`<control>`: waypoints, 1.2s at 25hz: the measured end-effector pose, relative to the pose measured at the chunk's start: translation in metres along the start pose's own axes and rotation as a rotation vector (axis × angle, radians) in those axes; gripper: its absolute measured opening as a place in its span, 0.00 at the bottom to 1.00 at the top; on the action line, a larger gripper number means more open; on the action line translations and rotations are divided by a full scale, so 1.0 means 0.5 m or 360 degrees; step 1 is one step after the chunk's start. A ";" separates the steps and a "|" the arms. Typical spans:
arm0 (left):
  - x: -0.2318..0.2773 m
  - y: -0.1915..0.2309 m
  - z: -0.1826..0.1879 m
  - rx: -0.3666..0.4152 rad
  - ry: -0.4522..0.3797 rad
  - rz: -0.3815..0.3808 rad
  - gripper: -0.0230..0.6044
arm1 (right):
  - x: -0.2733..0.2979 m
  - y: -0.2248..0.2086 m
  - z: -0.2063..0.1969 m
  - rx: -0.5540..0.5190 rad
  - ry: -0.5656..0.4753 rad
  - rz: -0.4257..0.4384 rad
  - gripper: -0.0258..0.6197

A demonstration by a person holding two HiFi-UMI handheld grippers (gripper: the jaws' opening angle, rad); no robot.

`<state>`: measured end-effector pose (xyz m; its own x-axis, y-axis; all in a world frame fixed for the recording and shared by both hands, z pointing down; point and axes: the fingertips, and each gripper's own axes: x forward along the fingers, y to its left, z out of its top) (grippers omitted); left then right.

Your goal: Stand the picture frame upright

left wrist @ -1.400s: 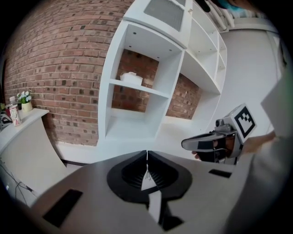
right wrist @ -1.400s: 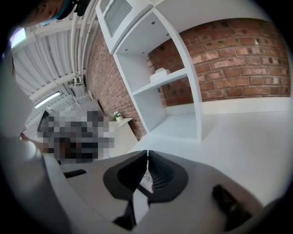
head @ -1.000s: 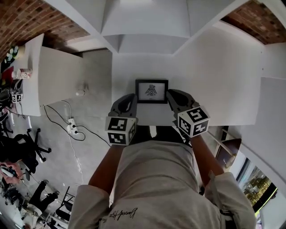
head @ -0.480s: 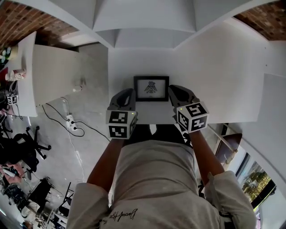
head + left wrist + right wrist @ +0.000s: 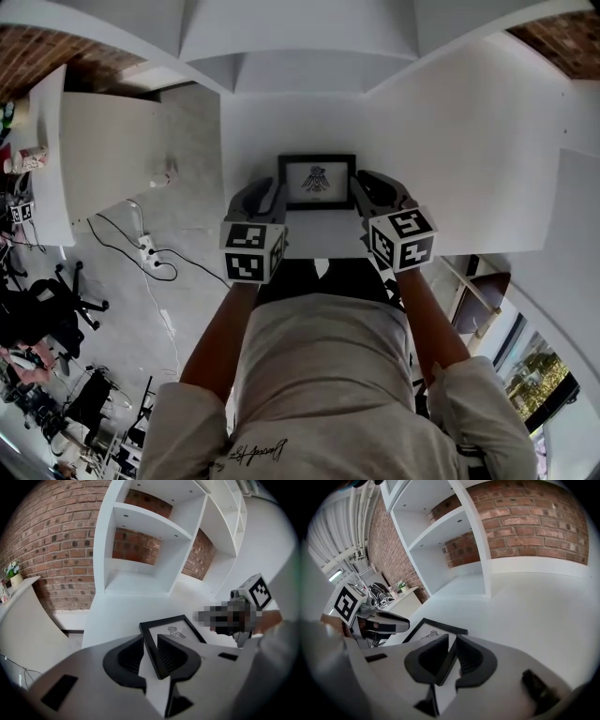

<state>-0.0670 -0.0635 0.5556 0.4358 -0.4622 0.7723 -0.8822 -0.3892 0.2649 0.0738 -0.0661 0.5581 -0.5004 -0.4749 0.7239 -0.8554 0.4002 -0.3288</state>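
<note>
- The left gripper's (image 5: pixel 150 637) dark ribbed fingers (image 5: pixel 125 660) stand apart, having just been opening. The left side rail of the black rectangular picture frame with a white mat and a small dark drawing (image 5: pixel 317 180) runs between them. It lies against the inner finger, and a gap shows at the outer one.
- The right gripper's (image 5: pixel 452 638) fingers (image 5: pixel 476 660) stand close together on the frame's right side rail, holding it.
- The frame sits face up between the two grippers, low at the white table (image 5: pixel 450 141). Whether it rests fully flat cannot be told.
- Both grippers slant forward and down, roughly parallel. Their black-and-white marker cubes (image 5: pixel 253 251) are nearest the body.
- Bare forearms (image 5: pixel 220 347) reach forward from a light shirt (image 5: pixel 319 375), with the elbows bent and spread.
- Beyond the table stands a white open shelf unit (image 5: pixel 140 550) against a red brick wall (image 5: pixel 51 536).
</note>
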 end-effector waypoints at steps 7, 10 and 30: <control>0.026 0.008 -0.011 -0.0025 0.0053 -0.0042 0.22 | 0.020 -0.010 -0.014 0.0055 0.0030 -0.0004 0.13; 0.032 0.008 -0.019 -0.0037 0.0069 -0.0047 0.22 | 0.026 -0.013 -0.023 0.0067 0.0055 -0.0001 0.17; 0.058 -0.001 -0.020 -0.0086 0.0120 -0.0096 0.23 | 0.050 -0.022 -0.035 0.0069 0.0116 -0.0024 0.20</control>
<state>-0.0558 -0.0687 0.5838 0.4757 -0.3768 0.7948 -0.8639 -0.3701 0.3416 0.0730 -0.0690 0.5905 -0.4775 -0.4216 0.7709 -0.8687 0.3582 -0.3422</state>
